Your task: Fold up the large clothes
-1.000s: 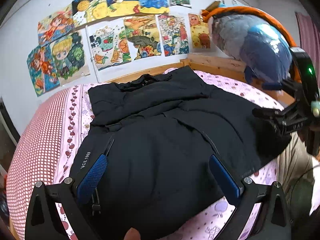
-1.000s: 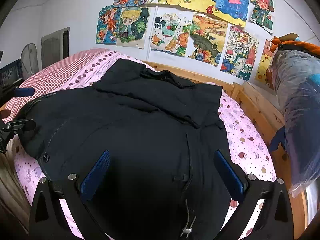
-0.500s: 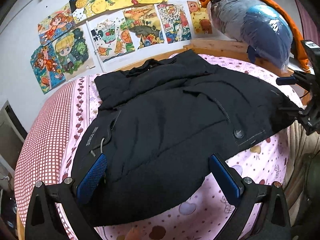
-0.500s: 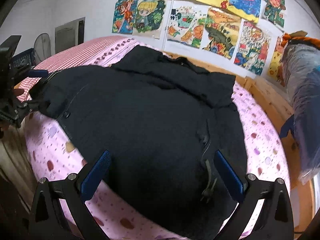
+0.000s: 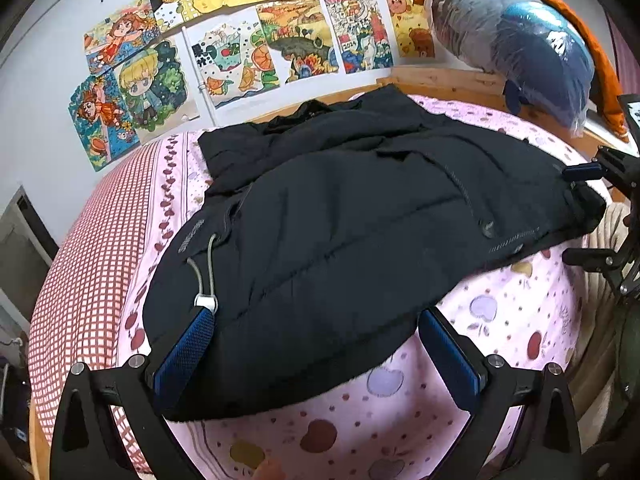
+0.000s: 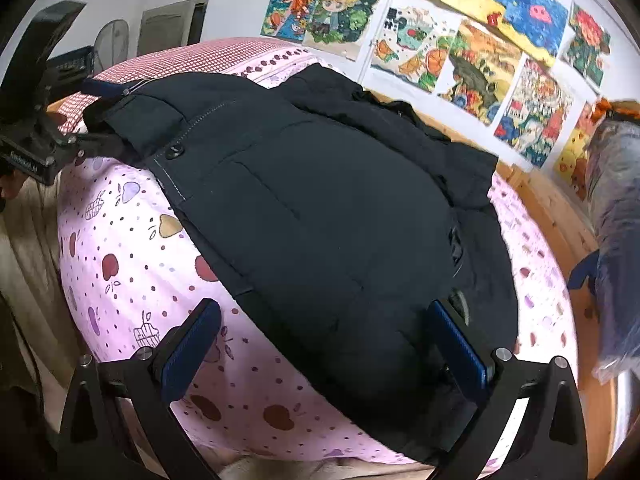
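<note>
A large black padded jacket (image 5: 340, 216) lies spread on a pink apple-print bed sheet (image 5: 500, 320), collar toward the wall. It also shows in the right wrist view (image 6: 340, 208). My left gripper (image 5: 316, 352) is open, its blue pads astride the jacket's near hem corner, by a grey drawcord toggle (image 5: 206, 302). My right gripper (image 6: 324, 344) is open, its pads astride the hem's other corner. Each gripper shows at the other view's edge, the right one (image 5: 600, 216) and the left one (image 6: 52, 128), close to the jacket's hem.
A red-checked cover (image 5: 92, 264) lies on the bed's left part. Colourful drawings (image 5: 248, 52) cover the wall. A wooden bed frame (image 6: 560, 216) runs along the right. A plastic-wrapped blue and grey bundle (image 5: 516, 44) sits on it.
Both grippers have drawn back toward the bed's near edge. The jacket's hem now lies farther up the bed, with bare pink sheet showing in front of it.
</note>
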{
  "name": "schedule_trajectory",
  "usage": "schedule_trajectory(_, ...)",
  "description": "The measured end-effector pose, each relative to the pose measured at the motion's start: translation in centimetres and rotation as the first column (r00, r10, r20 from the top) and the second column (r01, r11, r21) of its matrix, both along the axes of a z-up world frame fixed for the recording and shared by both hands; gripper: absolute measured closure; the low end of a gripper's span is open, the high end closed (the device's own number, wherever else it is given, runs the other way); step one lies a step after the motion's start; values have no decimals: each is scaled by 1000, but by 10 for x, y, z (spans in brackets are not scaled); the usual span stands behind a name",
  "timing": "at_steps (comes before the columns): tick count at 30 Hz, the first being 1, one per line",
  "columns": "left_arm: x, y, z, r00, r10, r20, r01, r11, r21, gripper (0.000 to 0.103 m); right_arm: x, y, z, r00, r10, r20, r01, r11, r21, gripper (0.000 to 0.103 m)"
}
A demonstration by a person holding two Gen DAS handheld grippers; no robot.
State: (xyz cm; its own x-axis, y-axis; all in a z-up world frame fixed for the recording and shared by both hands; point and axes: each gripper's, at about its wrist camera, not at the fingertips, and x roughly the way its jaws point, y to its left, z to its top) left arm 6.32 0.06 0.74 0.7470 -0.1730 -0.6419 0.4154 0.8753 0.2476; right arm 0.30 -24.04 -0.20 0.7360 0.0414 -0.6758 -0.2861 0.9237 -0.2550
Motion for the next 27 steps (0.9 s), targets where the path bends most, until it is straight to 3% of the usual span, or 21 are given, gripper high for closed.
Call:
schedule_trajectory(5,-9,8,-5,1000,-8,2,8,1000,-21,0,0,3,-8,1000,-10,2,10,997,-72,2)
schedule_trajectory(8,-21,19,-8,999,-25,32,28,997,-71,0,-1,5,-12,998,-50,32,53,990,-131,2)
schedule_trajectory(10,-28,22,-9,997,-37,64,41,997,-64,0,-2,3,-12,997,-68,47,74,989,-131,2)
schedule_trajectory(14,-36,11,-18,989,-53,136,44,997,67,0,-8,-7,-6,982,-139,127,157,977,-145,2)
schedule_trajectory(17,-27,-3,-27,985,-15,174,-18,982,186,0,-7,-17,-3,971,-186,151,205,971,-126,2)
schedule_trajectory(25,-24,-13,-27,958,22,287,-113,946,304,0,3,-54,26,946,-266,187,262,964,44,2)
schedule_trajectory(27,-24,-10,-27,957,35,287,-125,945,301,0,3,-64,30,945,-269,186,257,962,87,2)
